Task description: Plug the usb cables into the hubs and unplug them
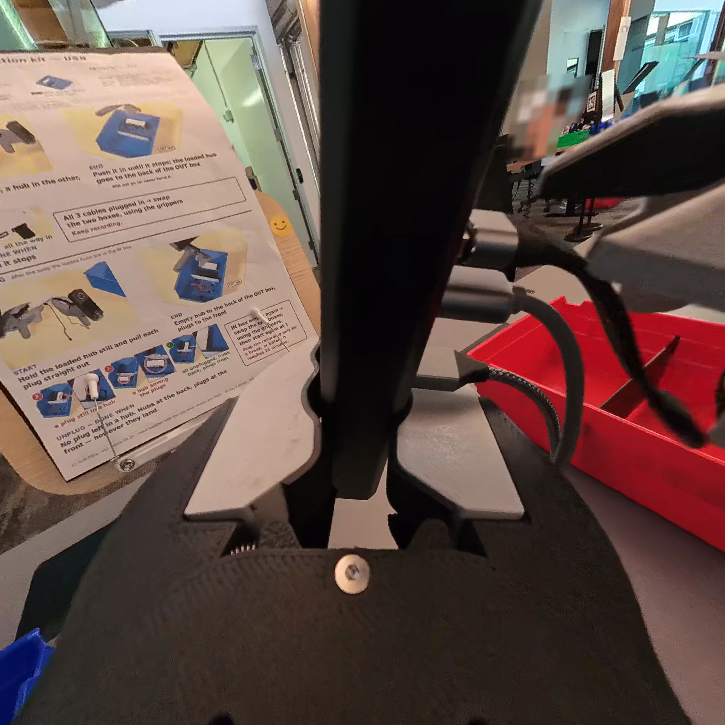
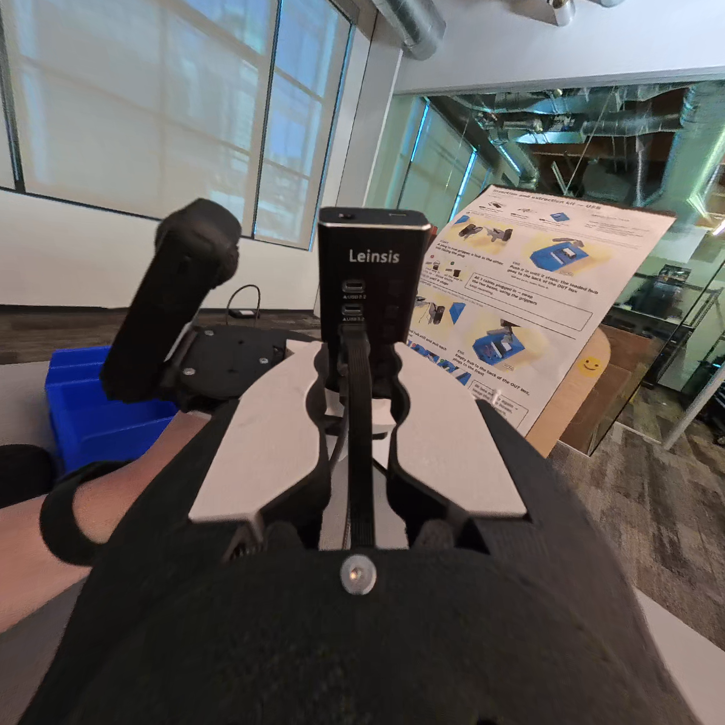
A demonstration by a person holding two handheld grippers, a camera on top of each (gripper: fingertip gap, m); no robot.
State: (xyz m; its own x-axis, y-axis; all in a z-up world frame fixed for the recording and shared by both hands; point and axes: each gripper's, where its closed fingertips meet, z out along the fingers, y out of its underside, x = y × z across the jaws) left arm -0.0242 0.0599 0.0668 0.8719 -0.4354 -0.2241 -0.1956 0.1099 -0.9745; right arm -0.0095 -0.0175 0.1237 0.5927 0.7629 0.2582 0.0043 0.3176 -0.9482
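My left gripper (image 1: 357, 392) is shut on a black USB hub (image 1: 392, 196), held upright and seen edge-on. Three plugs stick out of the hub's right face: an upper grey plug (image 1: 486, 241), a middle one (image 1: 476, 302) and a lower one (image 1: 439, 378), each trailing a dark cable. My right gripper (image 1: 549, 219) reaches in from the right at the upper plug. In the right wrist view the right gripper (image 2: 357, 372) is shut on a black plug (image 2: 355, 341) seated in the hub (image 2: 372, 255), below two free ports (image 2: 353, 285). Its flat cable (image 2: 359, 451) runs back between the fingers.
A red divided bin (image 1: 627, 451) sits at the right on the grey table. A blue bin (image 2: 98, 404) stands at the left behind a person's hand (image 2: 137, 490) and the left gripper's camera (image 2: 176, 302). An instruction sheet (image 1: 117, 235) leans on a wooden board behind the hub. Across from one pair of fingers to the other is roughly 10 cm.
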